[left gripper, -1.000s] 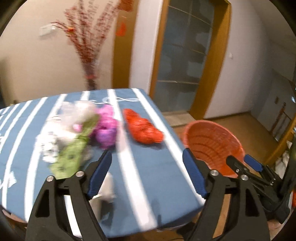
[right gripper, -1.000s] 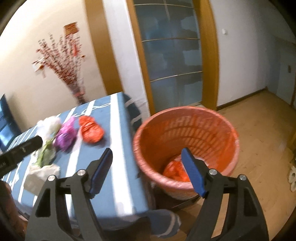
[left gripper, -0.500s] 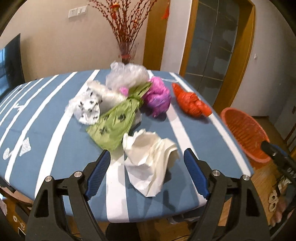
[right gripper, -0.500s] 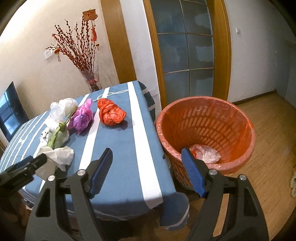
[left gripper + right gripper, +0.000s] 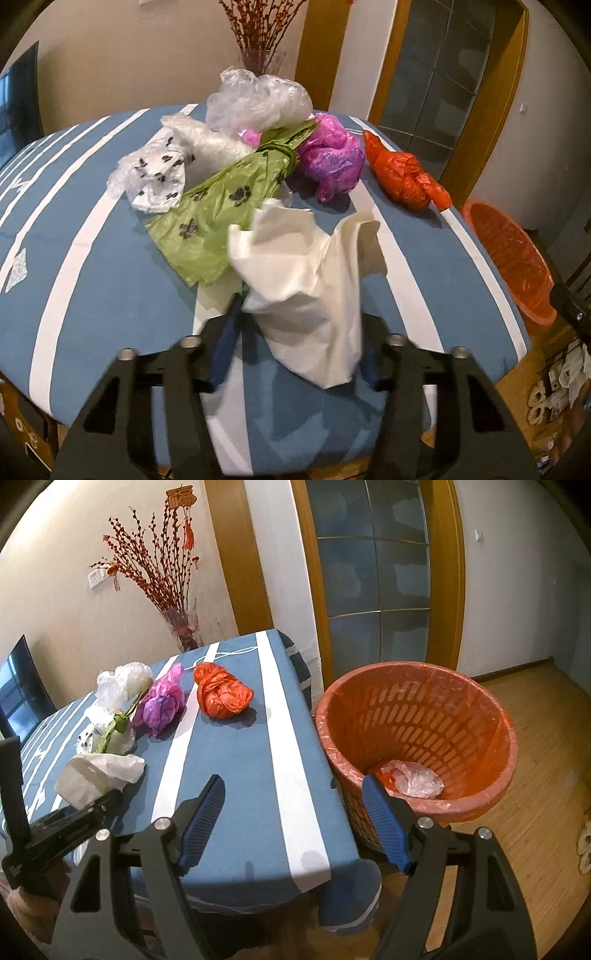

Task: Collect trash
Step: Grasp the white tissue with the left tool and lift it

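We are closing our left gripper [image 5: 297,350] on the crumpled white paper wad [image 5: 306,280] at the near edge of the blue tablecloth with white stripes [image 5: 92,266]; its jaws have just been narrowing and the blue pads are now pressing the paper's sides. Our right gripper [image 5: 293,819] is hovering wide open and empty between the table edge and the orange slotted plastic waste basket [image 5: 417,716], which is standing just beside the table.

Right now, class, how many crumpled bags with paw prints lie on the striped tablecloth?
2: a green paw-print plastic bag mid-table, and a white paw-print plastic bag to its left in the left wrist view. Others may hide in the pile.
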`<state>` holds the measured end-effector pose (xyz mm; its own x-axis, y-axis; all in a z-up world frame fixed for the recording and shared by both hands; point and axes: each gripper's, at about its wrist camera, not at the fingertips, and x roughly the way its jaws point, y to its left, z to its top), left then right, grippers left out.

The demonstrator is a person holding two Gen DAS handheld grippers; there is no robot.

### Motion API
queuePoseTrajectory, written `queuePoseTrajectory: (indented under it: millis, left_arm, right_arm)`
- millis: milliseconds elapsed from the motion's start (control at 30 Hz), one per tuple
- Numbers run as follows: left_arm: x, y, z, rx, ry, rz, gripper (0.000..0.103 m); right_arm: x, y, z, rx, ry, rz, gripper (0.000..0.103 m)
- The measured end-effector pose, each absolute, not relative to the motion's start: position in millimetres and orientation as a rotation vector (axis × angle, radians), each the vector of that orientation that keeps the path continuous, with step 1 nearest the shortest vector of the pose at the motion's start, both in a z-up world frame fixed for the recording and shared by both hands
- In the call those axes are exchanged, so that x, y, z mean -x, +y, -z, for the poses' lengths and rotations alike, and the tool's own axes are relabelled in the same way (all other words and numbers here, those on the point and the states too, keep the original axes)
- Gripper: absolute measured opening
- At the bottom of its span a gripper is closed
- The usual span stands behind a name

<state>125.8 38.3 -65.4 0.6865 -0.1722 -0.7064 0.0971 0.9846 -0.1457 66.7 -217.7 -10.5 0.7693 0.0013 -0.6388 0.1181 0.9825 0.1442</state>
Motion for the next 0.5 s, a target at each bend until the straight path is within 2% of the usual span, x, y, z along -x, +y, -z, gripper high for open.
queuePoseTrajectory:
  millis: [133,500]
  left_arm:
    - [-126,39,62,0.105,0.78,0.164,0.044]
    - [-124,24,30,0.107,0.716,0.248,0.043]
  right_arm:
    - [-71,-216,14,-0.175,0.701,0.06,0.075]
    - [-90,-212,7,-0.169,0.69,0.051,0.075]
